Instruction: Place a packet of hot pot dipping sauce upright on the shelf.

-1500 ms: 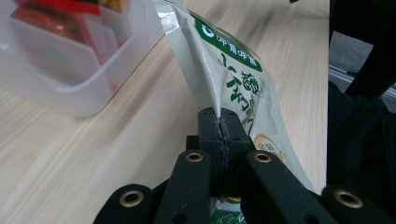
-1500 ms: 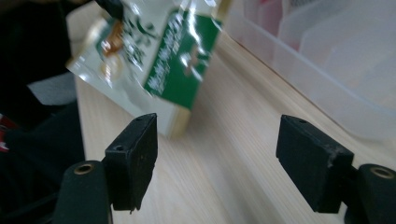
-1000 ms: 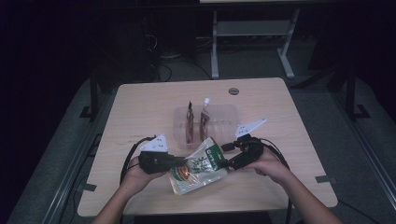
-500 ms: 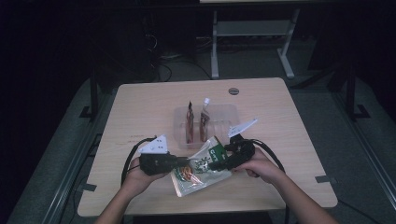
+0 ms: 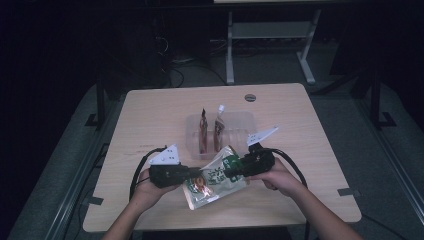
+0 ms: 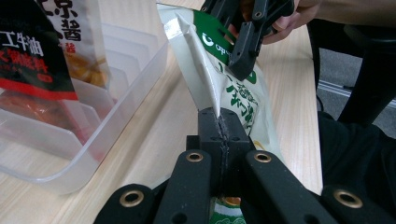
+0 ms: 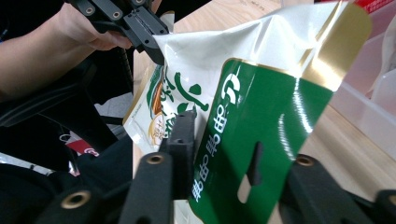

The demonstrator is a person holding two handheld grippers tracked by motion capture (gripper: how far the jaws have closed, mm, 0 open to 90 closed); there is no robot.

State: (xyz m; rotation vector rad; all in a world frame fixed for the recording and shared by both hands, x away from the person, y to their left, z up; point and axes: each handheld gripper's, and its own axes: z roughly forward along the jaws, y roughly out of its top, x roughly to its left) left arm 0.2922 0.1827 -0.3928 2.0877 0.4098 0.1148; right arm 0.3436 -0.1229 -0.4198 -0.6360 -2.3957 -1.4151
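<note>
A green and white snack pouch [image 5: 216, 181] hangs between both grippers above the table's front edge. My left gripper [image 5: 196, 175] is shut on the pouch's white side edge; in the left gripper view the jaws [image 6: 219, 123] press together on that seam. My right gripper [image 5: 231, 173] is shut on the pouch's green top. In the right gripper view the green panel [image 7: 261, 121] runs between its jaws [image 7: 201, 128] and hides one finger. The left gripper [image 7: 152, 39] also shows there, pinching the far corner.
A clear plastic bin [image 5: 241, 121] stands just behind the pouch, with two dark red sauce pouches [image 5: 203, 134] upright in its slots. The wooden table [image 5: 150, 110] has a round cable grommet [image 5: 250, 97] at the back. Cables trail from both grippers.
My right gripper has shifted a little left, toward the left gripper. The pouch has bent and risen between them. The bin has not moved.
</note>
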